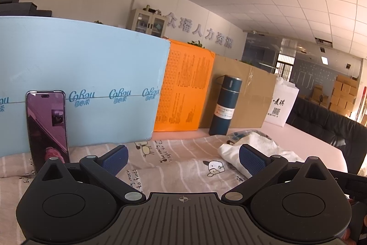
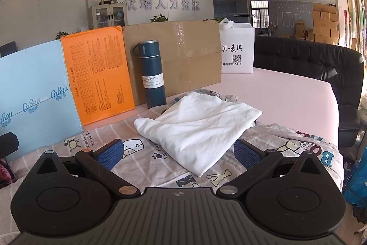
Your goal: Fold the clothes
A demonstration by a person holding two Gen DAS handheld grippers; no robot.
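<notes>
I hold both tools low over the bench [image 2: 286, 93], and neither grips anything: my left hand-held gripper [image 1: 183, 159] has its jaws spread wide over the printed cloth [image 1: 179, 167], and my right hand-held gripper [image 2: 177, 152] is equally released, its blue pads either side of the near corner of the white garment [image 2: 197, 125]. That garment lies roughly folded in a loose wedge on the printed cloth, in front of the blue flask [image 2: 151, 75]. I judge I keep both tools open and level so I can pick an edge before committing.

The upright boxes behind, pale blue [image 2: 32, 88], orange [image 2: 98, 75] and brown cardboard [image 2: 183, 54], seem set there as a backdrop wall, with the flask standing just before them.

My right view gives the whole garment and its creases; my left view catches only its crumpled end at the right edge [image 1: 250, 148]. The left view alone shows a phone [image 1: 47, 128] propped upright against the pale blue box; what is on its screen is too dim to read.
</notes>
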